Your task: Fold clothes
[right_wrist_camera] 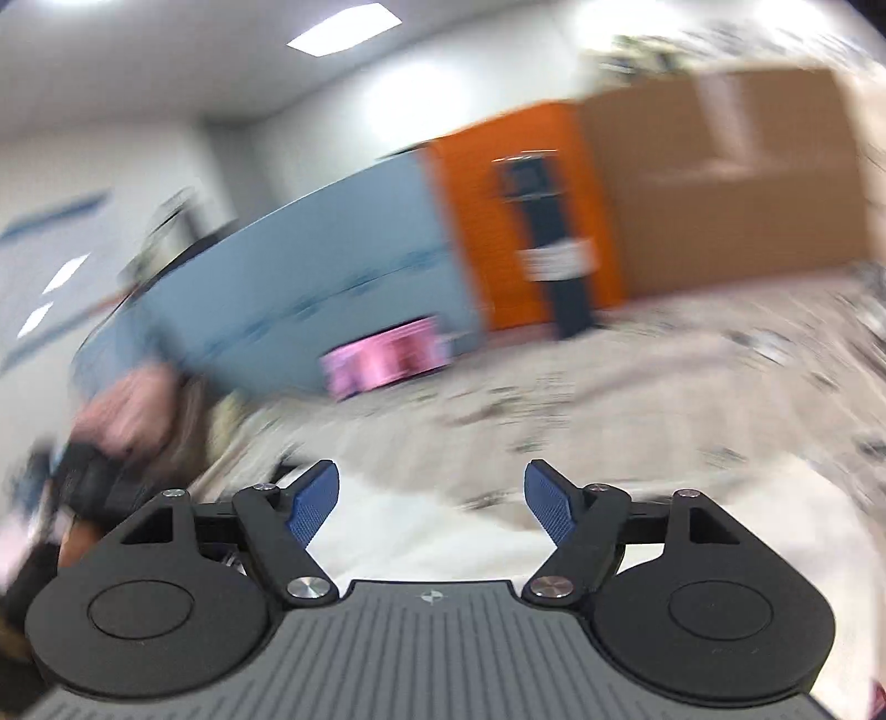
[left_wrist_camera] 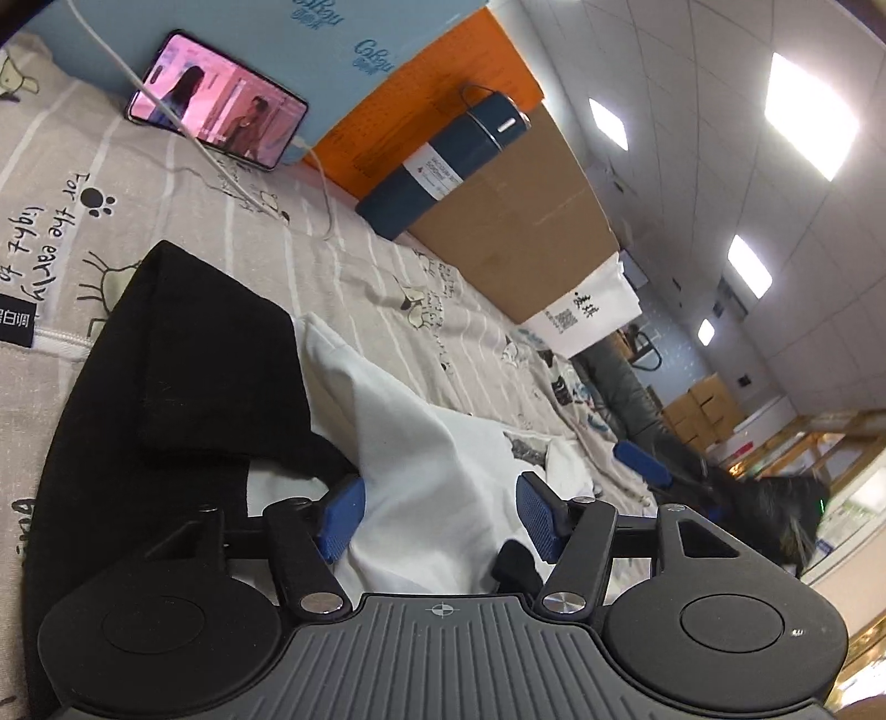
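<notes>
Clothes lie in front of me on a bed sheet: a white garment, soft and rumpled, rises in a loose ridge between my left gripper's jaws, and a black garment, matte and folded into a flat slab, sits just to its left, overlapping the white cloth's edge. My left jaws are spread wide, the ribbed blue pads standing on either side of the white fabric; I can't tell whether they touch it. My right gripper is also spread wide with nothing between the jaws; white cloth shows below it, but that view is smeared with motion blur. The sheet is grey-beige with pale stripes and cartoon prints. Along its far edge I see a lit phone with a white cable, leaning on a light blue box, then an orange box, a dark blue bottle lying tilted against a cardboard box. White ceiling panels carry bright rectangular lights
</notes>
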Motion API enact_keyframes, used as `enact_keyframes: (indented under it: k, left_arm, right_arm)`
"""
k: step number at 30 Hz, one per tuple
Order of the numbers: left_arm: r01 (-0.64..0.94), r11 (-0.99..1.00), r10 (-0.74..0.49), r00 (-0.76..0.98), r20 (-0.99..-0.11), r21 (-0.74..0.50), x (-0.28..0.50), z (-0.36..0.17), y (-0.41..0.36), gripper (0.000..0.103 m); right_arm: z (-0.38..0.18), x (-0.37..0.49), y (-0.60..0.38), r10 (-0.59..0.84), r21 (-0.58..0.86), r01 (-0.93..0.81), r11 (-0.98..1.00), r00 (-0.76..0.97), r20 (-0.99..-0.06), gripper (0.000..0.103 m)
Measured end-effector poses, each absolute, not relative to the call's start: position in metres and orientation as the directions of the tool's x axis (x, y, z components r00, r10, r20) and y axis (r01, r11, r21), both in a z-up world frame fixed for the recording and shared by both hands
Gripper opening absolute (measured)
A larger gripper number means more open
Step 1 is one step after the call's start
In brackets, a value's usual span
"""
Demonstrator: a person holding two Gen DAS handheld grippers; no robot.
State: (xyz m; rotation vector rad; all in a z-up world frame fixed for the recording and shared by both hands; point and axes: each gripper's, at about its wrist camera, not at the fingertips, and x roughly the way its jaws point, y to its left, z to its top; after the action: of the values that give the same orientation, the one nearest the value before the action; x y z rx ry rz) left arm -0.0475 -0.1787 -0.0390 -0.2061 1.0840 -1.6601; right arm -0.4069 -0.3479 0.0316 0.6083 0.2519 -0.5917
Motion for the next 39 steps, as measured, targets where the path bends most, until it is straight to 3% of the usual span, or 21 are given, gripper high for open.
enact_keyframes:
  k: [5,9,13,14,18,21,29,34,36,39]
  left_arm:
    - [0.677,-0.015,-0.832,-0.416,-0.366,-0.736,-0.049,-0.037,-0.176,0.06]
    - [0.662,-0.051,-0.811,-0.465,-0.355,-0.748,-0.052,-0.035,-0.175,0.06]
    - [0.665,-0.069,-0.796,-0.486,-0.361,-0.744,-0.056,-0.032,-0.173,0.061]
    - [0.665,-0.074,-0.79,-0.494,-0.363,-0.743,-0.056,-0.031,-0.173,0.061]
    - [0.654,-0.098,-0.753,-0.541,-0.373,-0.75,-0.058,-0.03,-0.171,0.061]
    - [0.649,-0.102,-0.744,-0.553,-0.375,-0.754,-0.058,-0.031,-0.171,0.062]
    - [0.655,-0.09,-0.752,-0.539,-0.38,-0.75,-0.058,-0.033,-0.17,0.062]
    - [0.669,-0.08,-0.765,-0.516,-0.385,-0.739,-0.057,-0.031,-0.169,0.062]
    - [0.676,-0.076,-0.771,-0.506,-0.387,-0.733,-0.057,-0.031,-0.169,0.062]
    - [0.693,-0.071,-0.788,-0.48,-0.386,-0.717,-0.056,-0.028,-0.166,0.063]
  right_arm:
    - [0.021,-0.418,-0.407,-0.52,0.607,0.733,0.309,0.664,-0.537,0.063]
    - [0.014,-0.407,-0.43,-0.539,0.493,0.855,0.165,0.496,-0.681,0.055]
    - [-0.006,-0.403,-0.449,-0.512,0.375,0.924,0.076,0.359,-0.781,0.039]
    - [-0.01,-0.4,-0.451,-0.513,0.349,0.935,0.07,0.334,-0.791,0.036]
    - [-0.018,-0.39,-0.444,-0.557,0.237,0.968,0.077,0.239,-0.795,0.01]
    - [-0.02,-0.403,-0.434,-0.598,0.294,0.952,0.091,0.288,-0.748,0.005]
    - [-0.001,-0.464,-0.345,-0.84,0.568,0.814,0.118,0.387,-0.38,0.004]
    - [-0.028,-0.483,-0.291,-0.91,0.631,0.775,0.022,0.278,-0.309,0.006]
    - [-0.036,-0.487,-0.284,-0.911,0.627,0.779,-0.027,0.239,-0.337,0.011]
    - [-0.037,-0.492,-0.279,-0.922,0.621,0.782,-0.054,0.2,-0.332,0.05]
